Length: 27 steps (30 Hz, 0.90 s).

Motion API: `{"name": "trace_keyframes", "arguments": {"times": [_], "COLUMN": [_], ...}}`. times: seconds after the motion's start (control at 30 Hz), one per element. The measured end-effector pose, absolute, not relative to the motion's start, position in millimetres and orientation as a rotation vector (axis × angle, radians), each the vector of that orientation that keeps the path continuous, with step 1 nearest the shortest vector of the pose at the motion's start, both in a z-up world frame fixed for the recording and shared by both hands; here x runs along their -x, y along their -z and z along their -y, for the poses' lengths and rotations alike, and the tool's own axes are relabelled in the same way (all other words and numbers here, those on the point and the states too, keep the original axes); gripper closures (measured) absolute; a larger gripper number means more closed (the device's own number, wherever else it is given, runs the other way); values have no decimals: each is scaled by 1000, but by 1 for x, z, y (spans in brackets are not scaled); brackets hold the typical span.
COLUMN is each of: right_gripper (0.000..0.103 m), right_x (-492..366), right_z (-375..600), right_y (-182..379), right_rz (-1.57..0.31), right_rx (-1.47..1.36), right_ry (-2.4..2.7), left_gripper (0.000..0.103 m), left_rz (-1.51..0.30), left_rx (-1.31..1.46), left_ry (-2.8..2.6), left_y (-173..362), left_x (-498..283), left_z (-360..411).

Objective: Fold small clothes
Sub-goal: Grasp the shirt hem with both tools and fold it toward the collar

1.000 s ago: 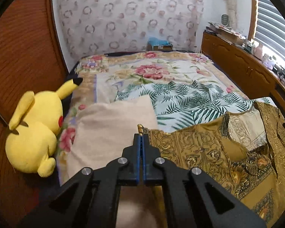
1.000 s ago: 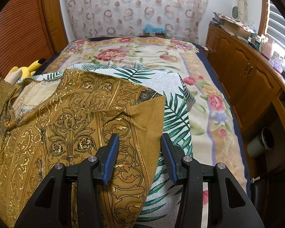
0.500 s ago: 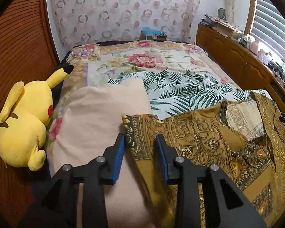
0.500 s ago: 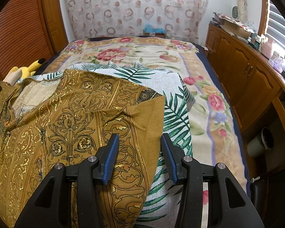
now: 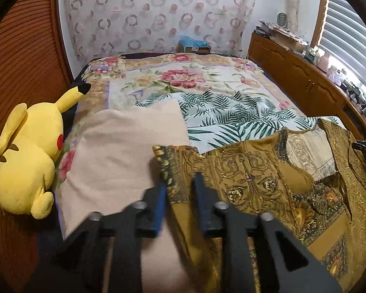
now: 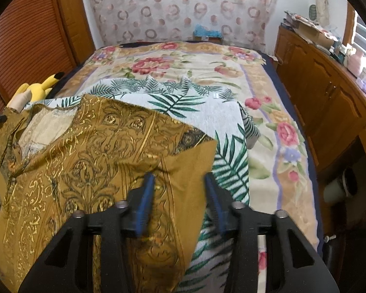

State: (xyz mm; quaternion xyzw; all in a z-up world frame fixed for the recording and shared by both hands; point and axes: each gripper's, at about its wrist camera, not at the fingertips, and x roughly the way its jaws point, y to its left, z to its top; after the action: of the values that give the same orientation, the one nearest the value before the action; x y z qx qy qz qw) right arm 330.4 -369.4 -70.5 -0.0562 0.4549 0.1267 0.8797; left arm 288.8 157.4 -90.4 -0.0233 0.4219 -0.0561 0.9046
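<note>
Through my left wrist view, my left gripper (image 5: 179, 190) was closing, its jaws narrowing around the near corner of the mustard-gold garment (image 5: 256, 178), which sprawled toward three o'clock over the beige cloth (image 5: 124, 151) and palm-print sheet (image 5: 231, 119). Through the right wrist view, my right gripper (image 6: 179, 190) was closing too, the garment's plain hem between its jaws at twelve o'clock. I judged it light, limp and slippery; corners seemed the best hold.
</note>
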Motion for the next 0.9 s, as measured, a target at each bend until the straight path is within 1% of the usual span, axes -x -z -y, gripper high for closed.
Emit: {"name": "trace_keyframes", "arguments": {"times": [0.03, 0.13, 0.33, 0.47, 0.67, 0.9], "right_gripper": [87, 98, 101, 101, 101, 101], "right_x": [-331, -322, -291, -266, -219, -176], "right_z": [366, 354, 338, 333, 332, 331], "right_y": [69, 63, 31, 9, -14, -17], "right_rz": [-949, -920, -793, -730, -662, -634], "right_rx": [127, 167, 149, 125, 109, 92], "right_ry": [-282, -312, -346, -362, -388, -392], "left_gripper": [101, 102, 102, 102, 102, 102], "left_rz": [-859, -819, -671, -611, -586, -578], "left_rx": [46, 25, 31, 23, 18, 30], "left_ry": [134, 137, 181, 195, 212, 207], "left_y": [87, 72, 25, 5, 0, 14], "left_x": [-285, -273, -226, -193, -151, -109], "left_z": [-156, -146, -130, -123, -120, -119]}}
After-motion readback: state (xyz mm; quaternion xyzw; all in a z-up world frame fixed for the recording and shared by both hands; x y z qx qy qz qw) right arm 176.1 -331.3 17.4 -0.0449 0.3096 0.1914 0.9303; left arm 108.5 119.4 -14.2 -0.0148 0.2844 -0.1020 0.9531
